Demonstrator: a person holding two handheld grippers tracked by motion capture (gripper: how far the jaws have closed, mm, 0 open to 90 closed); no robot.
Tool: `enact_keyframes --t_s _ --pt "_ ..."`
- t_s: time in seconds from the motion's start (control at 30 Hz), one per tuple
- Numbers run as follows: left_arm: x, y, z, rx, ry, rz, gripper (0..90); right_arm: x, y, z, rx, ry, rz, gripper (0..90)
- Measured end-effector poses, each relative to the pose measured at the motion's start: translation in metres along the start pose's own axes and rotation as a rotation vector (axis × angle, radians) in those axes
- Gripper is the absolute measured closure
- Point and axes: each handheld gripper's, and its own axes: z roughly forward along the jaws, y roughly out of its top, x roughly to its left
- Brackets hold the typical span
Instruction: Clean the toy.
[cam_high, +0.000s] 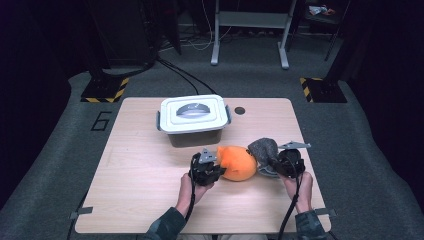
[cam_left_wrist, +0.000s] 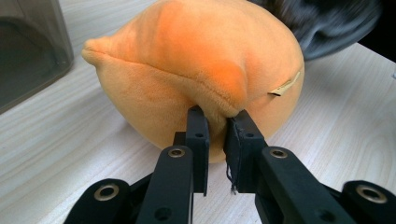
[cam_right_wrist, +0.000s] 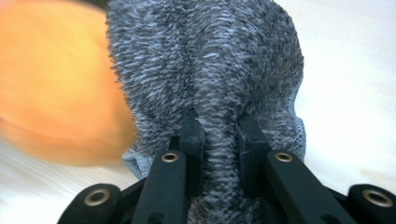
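Note:
An orange plush toy (cam_high: 236, 162) rests on the wooden table (cam_high: 140, 175) near its front middle. My left gripper (cam_high: 209, 168) sits at the toy's left side, shut on a fold of the orange plush toy (cam_left_wrist: 205, 70); the jaws pinch the fabric between them (cam_left_wrist: 217, 122). Right of the toy lies a grey knitted cloth (cam_high: 263, 150). My right gripper (cam_high: 280, 162) is shut on a bunched ridge of this grey cloth (cam_right_wrist: 219, 74), with the fabric squeezed between the jaws (cam_right_wrist: 219, 126). The orange toy (cam_right_wrist: 51, 88) touches the cloth's left side.
A grey plastic box with a white clip-on lid (cam_high: 194, 119) stands behind the toy at the table's middle back; its dark wall (cam_left_wrist: 28, 51) is close on the left. A round cable hole (cam_high: 240, 110) lies right of the box.

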Motion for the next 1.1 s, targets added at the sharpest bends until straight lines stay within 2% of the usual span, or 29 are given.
enact_keyframes --t_s 0.1,0.17,0.27,0.33,0.4,0.53,0.7,0.8,0.87,0.93,1.1 --pt "0.000 0.000 0.000 -0.002 0.001 0.000 80.1 0.013 0.012 -0.019 -0.065 0.022 -0.065 76.1" --pt "0.000 0.000 0.000 -0.002 0.001 -0.002 80.0 0.023 0.017 -0.023 -0.076 0.051 -0.087 76.1" --pt "0.000 0.000 0.000 0.000 0.001 -0.008 79.9 0.038 0.022 -0.015 -0.047 0.076 -0.134 76.1" --pt "0.000 0.000 0.000 0.000 -0.001 -0.010 79.7 0.045 0.022 -0.004 -0.021 0.065 -0.137 76.2" --pt "0.002 -0.001 0.000 0.000 -0.004 -0.007 78.9 0.045 0.021 0.003 -0.017 0.062 -0.134 76.2" --pt "0.001 -0.002 -0.001 -0.005 0.003 0.001 72.3 0.042 0.020 0.003 -0.018 0.068 -0.122 76.2" --pt "-0.007 -0.004 0.000 0.015 0.071 0.042 54.6 0.043 0.021 0.004 -0.014 0.060 -0.117 76.3" --pt "-0.010 -0.007 0.002 0.019 0.096 0.055 45.1 0.043 0.021 0.005 -0.011 0.057 -0.126 76.2" --pt "-0.010 -0.007 0.004 0.025 0.100 0.062 43.2 0.043 0.021 0.005 -0.008 0.055 -0.124 76.2" --pt "-0.011 -0.008 0.006 0.017 0.101 0.052 42.4 0.043 0.021 0.006 -0.011 0.053 -0.109 76.2" --pt "-0.014 -0.011 0.002 0.015 0.107 0.060 41.2 0.042 0.021 0.006 -0.008 0.055 -0.112 76.3"
